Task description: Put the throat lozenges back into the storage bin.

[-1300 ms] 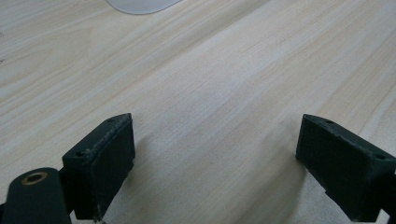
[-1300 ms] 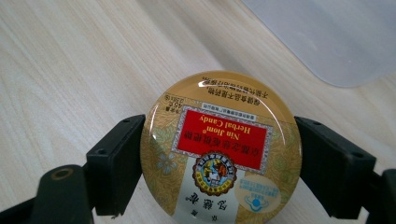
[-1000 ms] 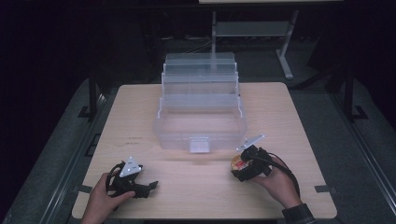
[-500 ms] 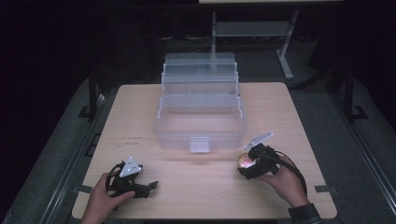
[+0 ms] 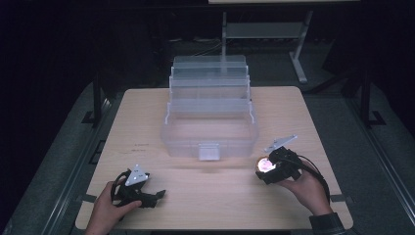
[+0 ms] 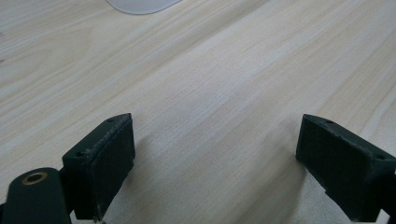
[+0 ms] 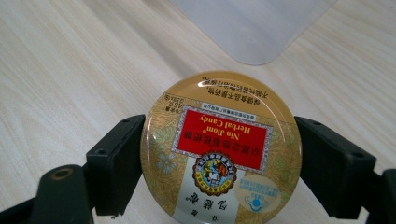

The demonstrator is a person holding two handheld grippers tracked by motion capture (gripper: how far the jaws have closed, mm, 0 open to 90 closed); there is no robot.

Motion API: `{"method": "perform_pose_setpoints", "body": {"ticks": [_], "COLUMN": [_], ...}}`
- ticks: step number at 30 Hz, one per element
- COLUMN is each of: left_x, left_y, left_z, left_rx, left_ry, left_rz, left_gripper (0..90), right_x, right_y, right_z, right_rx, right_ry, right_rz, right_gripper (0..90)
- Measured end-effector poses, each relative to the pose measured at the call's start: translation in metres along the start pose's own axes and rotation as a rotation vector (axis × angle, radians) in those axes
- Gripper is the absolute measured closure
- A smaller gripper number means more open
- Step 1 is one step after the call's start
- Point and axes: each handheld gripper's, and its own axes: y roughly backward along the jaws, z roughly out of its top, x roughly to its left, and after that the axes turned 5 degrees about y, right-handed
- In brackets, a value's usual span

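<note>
— What's the right hand got there?

— The right gripper (image 7: 219, 154) is clamped on a round candy tin (image 7: 222, 149), gold with a red label. One black jaw presses each side of its rim, and the printed lid faces the gripper's own camera, the lettering upside down from there.

— Where is that over the table?

— From the high view, the tin (image 5: 265, 164) sits in the right gripper (image 5: 268, 169) near the front right of the wooden table (image 5: 303, 112), just in front of the right corner of the clear plastic box (image 5: 210, 127). The person's right hand (image 5: 307, 188) holds the gripper from behind. I can't tell whether the tin touches the tabletop or hangs a little above it.

— And the box itself?

— It stands in the middle of the table, opened up, its tiered trays stepped back toward the far edge. Its latch tab faces the person. A pale corner of the plastic shows just beyond the tin in the right gripper view.

— What about the other hand?

— The left gripper (image 5: 147, 196) rests at the front left of the table in the left hand (image 5: 110, 210), well apart from the box. Its jaws stand wide with nothing but bare wood between them.
</note>
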Motion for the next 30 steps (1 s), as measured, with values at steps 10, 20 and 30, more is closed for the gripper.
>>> {"method": "perform_pose_setpoints", "body": {"ticks": [10, 20, 30], "left_x": [0.0, 0.0, 0.0], "left_y": [0.0, 0.0, 0.0], "left_z": [0.0, 0.0, 0.0], "left_rx": [0.001, 0.003, 0.001], "left_ry": [0.0, -0.002, 0.0], "left_rz": [0.0, 0.0, 0.001], "left_gripper": [10.8, 10.8, 10.8], "right_x": [-0.008, -0.014, -0.02], "right_y": [0.012, 0.023, 0.028], "right_z": [0.002, 0.01, 0.021], "right_rx": [-0.024, -0.052, -0.063], "right_ry": [-0.006, -0.012, -0.01], "right_rz": [-0.015, -0.021, -0.025], "right_gripper": [20.0, 19.9, 19.9]}}
